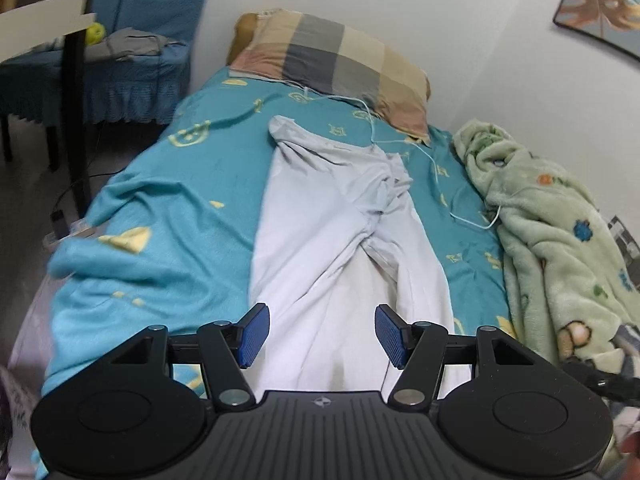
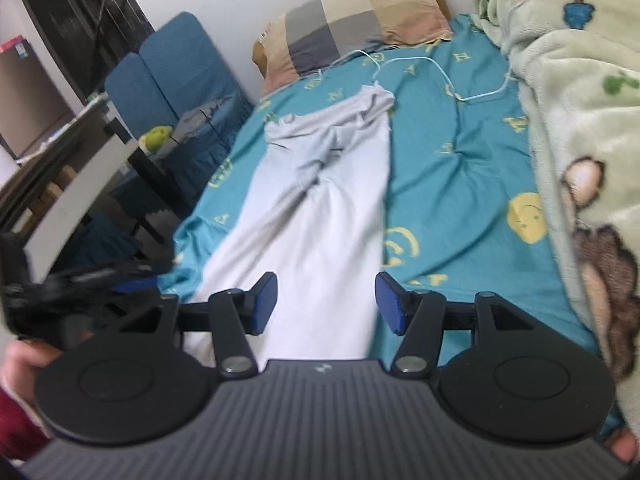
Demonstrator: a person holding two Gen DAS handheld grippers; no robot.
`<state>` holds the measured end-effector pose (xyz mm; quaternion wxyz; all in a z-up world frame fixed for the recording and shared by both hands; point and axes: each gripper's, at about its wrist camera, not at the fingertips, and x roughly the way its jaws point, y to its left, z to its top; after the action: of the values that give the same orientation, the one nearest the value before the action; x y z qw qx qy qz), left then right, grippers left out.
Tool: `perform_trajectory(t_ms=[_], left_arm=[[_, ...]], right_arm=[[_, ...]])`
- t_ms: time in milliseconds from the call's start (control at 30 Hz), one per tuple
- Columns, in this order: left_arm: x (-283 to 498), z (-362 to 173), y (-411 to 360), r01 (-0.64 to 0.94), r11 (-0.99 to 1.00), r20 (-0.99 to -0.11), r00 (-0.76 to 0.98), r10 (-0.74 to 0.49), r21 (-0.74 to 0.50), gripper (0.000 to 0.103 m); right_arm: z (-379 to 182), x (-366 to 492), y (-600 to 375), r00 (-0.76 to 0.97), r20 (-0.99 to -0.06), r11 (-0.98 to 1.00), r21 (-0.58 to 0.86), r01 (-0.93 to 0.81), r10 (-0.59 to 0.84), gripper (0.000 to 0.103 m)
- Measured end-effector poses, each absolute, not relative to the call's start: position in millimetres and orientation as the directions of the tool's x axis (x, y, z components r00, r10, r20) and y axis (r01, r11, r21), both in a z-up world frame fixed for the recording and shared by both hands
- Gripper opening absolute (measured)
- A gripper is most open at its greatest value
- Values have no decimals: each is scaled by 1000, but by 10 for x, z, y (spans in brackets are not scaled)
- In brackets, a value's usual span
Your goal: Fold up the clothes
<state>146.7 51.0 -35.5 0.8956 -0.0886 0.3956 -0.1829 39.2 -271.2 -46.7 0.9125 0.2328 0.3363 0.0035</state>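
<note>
Two black two-finger grippers with blue ribbed pads hover over the near end of the bed, and we hold both with jaws spread wide and nothing between them: the left gripper (image 1: 322,334) and the right gripper (image 2: 326,304). Below them lies the pale grey-white cotton garment (image 1: 340,240), stretched lengthwise down the middle of the teal bedsheet printed with yellow smiley faces and letters (image 1: 168,208). Its far end is bunched and creased toward the checked beige-and-grey pillow (image 1: 340,60), while the near part lies flatter and runs under our pads.

We judge the cloth to be light, limp and thin, so it should drape and slide easily over the sheet and will not hold a crease unless pressed. A pinch on a single layer at an edge or corner looks safest to us; grabbing in the rumpled middle would likely gather several layers at once. The near hem, one corner per gripper, seems the natural hold.

A thin white cable (image 1: 436,168) snakes just beside the garment's far end, and a fluffy pale green fleece blanket (image 1: 560,232) is heaped along the wall side; both could snag.
</note>
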Motion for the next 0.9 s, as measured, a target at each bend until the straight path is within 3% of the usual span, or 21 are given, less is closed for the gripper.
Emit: perform_trajectory(t_ms=[100,267,433,533,633,733,767,900], left_arm=[[1388,-323,747,198,944,-727,603,-329,-263,64],[1390,-424,1132,175,980,-823,540,-176,-94,64],[1506,-682,1353,158,967,-901,358,-245,-200,65],[1541,-805,1199,204,961,-927,288,-239,-185,63],[1554,-970,980,245,960,-952,237,-192,-132,54],[1529,-1076,776,290,956,-965,237,-114,-42,26],[1502,-1064,728,310,951,-963,254,-89,-6,9],[1263,-685,629,394,918,-931,351,-100,50,5]], right_arm=[[-501,423,-2707,766,-616,886,441,142,184,58],[-558,475,-2698,752,-622,877,463,129,218,58],[-604,515,-2697,740,-629,869,478,125,240,58],[-624,531,-2700,734,-634,866,483,128,245,58],[-645,547,-2704,727,-639,864,487,131,250,58],[-665,563,-2707,721,-644,861,491,134,255,58],[-672,568,-2708,719,-646,860,492,135,257,58],[-699,590,-2713,710,-653,856,497,140,263,58]])
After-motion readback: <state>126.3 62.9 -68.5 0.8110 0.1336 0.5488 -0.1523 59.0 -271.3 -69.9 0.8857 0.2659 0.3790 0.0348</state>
